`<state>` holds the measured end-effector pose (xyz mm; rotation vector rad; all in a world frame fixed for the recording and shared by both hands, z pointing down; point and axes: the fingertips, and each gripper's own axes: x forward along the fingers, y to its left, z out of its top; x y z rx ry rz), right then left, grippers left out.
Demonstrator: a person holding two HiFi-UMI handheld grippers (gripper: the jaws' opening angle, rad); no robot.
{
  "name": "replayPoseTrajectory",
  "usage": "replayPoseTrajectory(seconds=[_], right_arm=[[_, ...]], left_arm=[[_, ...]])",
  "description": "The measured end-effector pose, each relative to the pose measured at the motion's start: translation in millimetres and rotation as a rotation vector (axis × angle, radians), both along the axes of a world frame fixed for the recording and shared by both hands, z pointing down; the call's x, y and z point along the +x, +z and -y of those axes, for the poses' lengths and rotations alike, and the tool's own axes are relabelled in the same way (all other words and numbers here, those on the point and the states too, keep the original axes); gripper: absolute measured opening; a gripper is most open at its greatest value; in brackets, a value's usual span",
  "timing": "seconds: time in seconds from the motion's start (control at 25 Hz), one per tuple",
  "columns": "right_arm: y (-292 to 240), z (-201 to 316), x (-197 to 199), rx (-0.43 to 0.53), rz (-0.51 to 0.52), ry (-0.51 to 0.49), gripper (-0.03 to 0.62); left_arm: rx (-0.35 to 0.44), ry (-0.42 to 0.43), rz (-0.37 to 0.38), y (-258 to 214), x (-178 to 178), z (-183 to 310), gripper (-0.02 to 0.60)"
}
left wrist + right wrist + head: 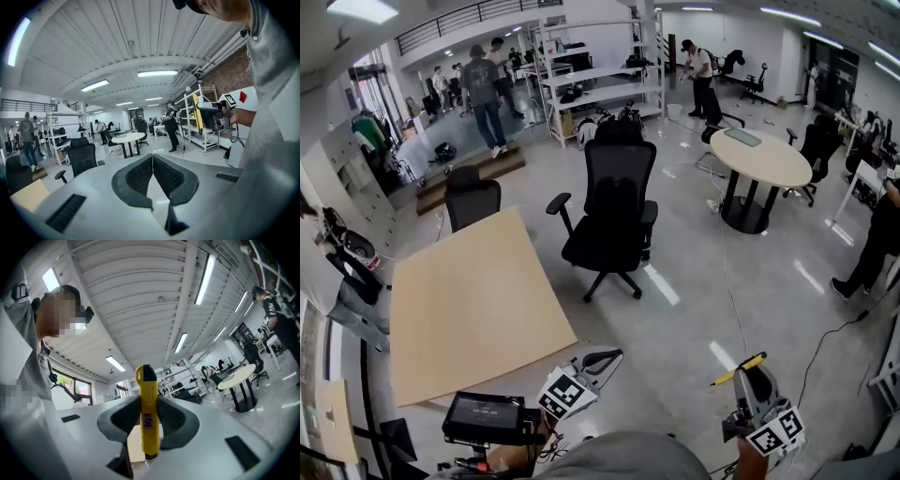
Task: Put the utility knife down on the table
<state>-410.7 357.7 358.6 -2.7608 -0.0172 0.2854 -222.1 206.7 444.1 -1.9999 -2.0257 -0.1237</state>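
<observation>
**Yellow knife aloft, well short of the desk**

Yellow-bodied and black-nosed, the utility knife [146,411] is clamped across its handle by the right gripper [750,380]. The fingers press on both sides of it, and the nose stands out well past them. Knife and gripper hang over bare floor, well to the right of the pale wooden desk [469,300], with no part of the knife above the desktop. The left gripper [598,360] sits just off the desk's near right corner, its fingers drawn together on nothing.

The plainest risk is letting go too soon, since from here the knife would fall to the floor, not the desk. The carry toward the desk passes close by the left gripper, so a careless sweep could knock the protruding nose and twist the knife in the grip. Landing nose-first might make it skid. Whether the blade is extended cannot be told.
</observation>
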Motion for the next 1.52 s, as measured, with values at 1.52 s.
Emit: replayPoseTrajectory(seconds=[1.52], right_arm=[[-4.5,-209.9,68.7,-0.016,0.068,0.040,0.117]], left_arm=[[-0.064,0.081,0.049,-3.1,64.4,-244.7,0.006]])
